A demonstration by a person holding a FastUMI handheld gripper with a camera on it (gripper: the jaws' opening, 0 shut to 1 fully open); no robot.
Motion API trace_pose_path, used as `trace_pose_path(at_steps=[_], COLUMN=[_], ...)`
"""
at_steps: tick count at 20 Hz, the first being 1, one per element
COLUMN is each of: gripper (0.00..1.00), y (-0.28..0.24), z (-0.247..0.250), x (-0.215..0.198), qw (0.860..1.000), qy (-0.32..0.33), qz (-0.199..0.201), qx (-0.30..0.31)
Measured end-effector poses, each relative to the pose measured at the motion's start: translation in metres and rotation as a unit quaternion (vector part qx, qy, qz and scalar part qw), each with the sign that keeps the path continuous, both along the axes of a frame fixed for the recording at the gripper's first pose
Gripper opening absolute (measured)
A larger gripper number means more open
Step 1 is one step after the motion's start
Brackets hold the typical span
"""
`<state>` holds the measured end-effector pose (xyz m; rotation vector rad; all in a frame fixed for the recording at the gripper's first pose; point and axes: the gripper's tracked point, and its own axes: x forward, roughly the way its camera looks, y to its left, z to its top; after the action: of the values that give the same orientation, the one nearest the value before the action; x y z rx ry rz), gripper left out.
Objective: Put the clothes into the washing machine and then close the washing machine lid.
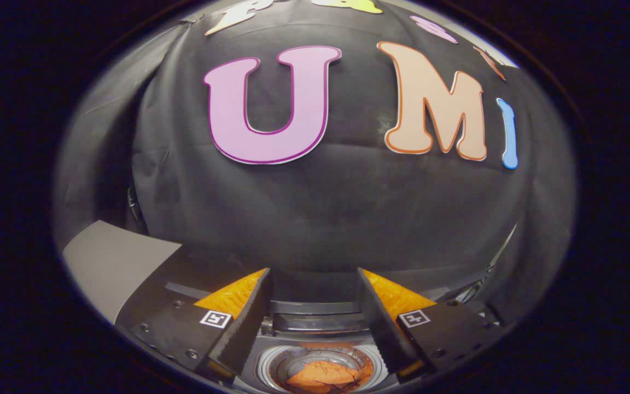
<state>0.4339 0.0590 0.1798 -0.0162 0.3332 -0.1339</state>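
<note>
Below the gripper (313, 284), seen in the gripper view, the washing machine (315, 323) lies with its round drum opening (320, 369) between the two fingers (244, 323). Both fingers point forward and slightly inward, with a wide gap between them; nothing is held, and neither finger touches anything. Each finger carries a small square marker (215, 319) on its upper face (the second marker sits on the other finger, in the mirrored place).

An orange piece of clothing (323, 376) lies crumpled inside the drum, below the gap between the fingers and apart from both of them. The drum's metal wall shows as a bright ring around the cloth. Just beyond the drum, the machine's dark rear edge runs across between the fingers as a band of ridged plastic; whether that band is the raised lid cannot be told.

Behind the machine the booth's black cloth wall (326, 208) rises, creased and sagging a little. A pale grey flat surface (112, 262) sits to the left of the left finger, at about the level of the machine's top, meeting the cloth at its far edge.
</note>
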Motion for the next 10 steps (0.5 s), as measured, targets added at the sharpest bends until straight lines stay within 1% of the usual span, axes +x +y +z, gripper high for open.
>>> trace_pose_path(at_steps=[8,10], gripper=[0.96,0.96], y=[0.007,0.005], z=[-0.037,-0.040], x=[-0.066,-0.079], qw=[0.999,0.999], qy=[0.039,0.029], qz=[0.020,0.022], qx=[0.020,0.019])
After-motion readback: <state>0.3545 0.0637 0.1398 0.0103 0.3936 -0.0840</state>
